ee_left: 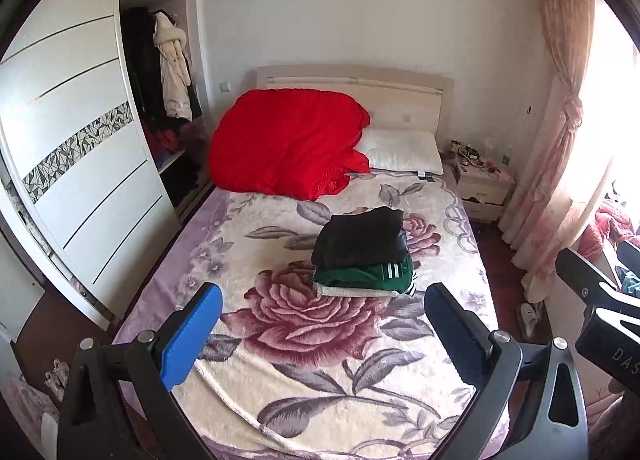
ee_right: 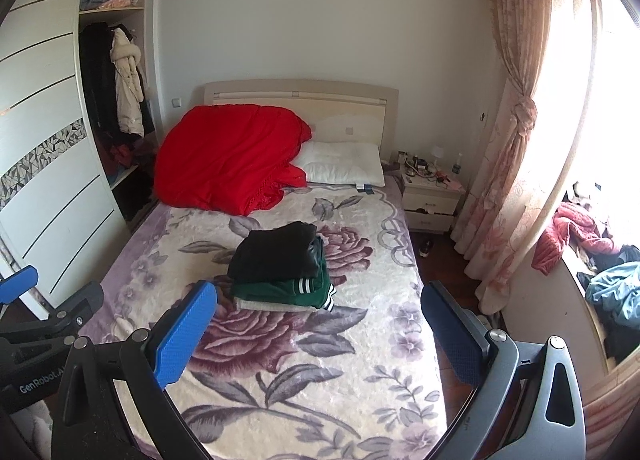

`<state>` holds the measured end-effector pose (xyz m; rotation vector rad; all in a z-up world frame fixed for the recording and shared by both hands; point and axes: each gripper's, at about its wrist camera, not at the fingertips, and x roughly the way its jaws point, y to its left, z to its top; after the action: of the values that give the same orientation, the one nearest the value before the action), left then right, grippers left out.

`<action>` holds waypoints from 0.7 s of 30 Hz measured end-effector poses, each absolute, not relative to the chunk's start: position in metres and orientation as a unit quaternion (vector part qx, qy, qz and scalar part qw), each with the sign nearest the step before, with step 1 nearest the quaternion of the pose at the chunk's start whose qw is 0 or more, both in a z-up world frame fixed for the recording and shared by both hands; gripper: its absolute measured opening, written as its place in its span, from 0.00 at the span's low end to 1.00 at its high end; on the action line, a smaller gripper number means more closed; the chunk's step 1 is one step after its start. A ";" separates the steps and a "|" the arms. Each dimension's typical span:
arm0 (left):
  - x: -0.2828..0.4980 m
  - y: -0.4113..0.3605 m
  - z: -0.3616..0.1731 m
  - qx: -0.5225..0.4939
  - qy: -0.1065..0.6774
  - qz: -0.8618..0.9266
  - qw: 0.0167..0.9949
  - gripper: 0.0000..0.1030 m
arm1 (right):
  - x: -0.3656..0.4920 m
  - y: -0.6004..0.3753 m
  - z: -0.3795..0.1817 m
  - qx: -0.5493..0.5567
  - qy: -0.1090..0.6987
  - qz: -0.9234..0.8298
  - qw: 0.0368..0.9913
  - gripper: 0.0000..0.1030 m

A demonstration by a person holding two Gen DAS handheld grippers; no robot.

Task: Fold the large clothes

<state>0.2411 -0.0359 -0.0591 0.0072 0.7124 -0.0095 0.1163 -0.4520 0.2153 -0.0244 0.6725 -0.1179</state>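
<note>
We hold both grippers up above the foot of the bed point(ee_left: 160, 260), each one empty. Our left gripper point(ee_left: 324, 334) has its jaws spread wide, the blue pads far apart with nothing between them. Our right gripper point(ee_right: 320, 330) stands the same way, jaws fully apart and gripping nothing.

The folded clothes sit in a stack near the middle of the floral blanket point(ee_right: 320, 380), well ahead of both grippers. A black garment point(ee_left: 362, 238) lies on top, a green garment with white stripes point(ee_left: 360, 278) is under it, and a pale folded piece point(ee_left: 352, 292) forms the bottom layer, touching the blanket.

At the head of the bed a red quilt point(ee_left: 284, 144) is heaped on the left, just beside a white pillow point(ee_left: 404, 150). A nightstand point(ee_right: 432, 196) with small items stands to the right of the bed, near a tied pink curtain point(ee_right: 516, 140). On the left, the wardrobe point(ee_left: 80, 140) stands open, with coats hanging inside. More loose clothing point(ee_right: 612, 288) lies piled by the window at the right edge of the right wrist view.
</note>
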 end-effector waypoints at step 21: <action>0.233 -0.031 -0.045 -0.008 0.336 0.007 0.942 1.00 | 0.105 -0.449 0.220 -0.013 0.324 -0.052 0.945 1.00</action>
<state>0.2334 -0.0307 -0.0451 -0.0170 0.6851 0.0138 0.1046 -0.4492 0.2200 -0.0258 0.6603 -0.1061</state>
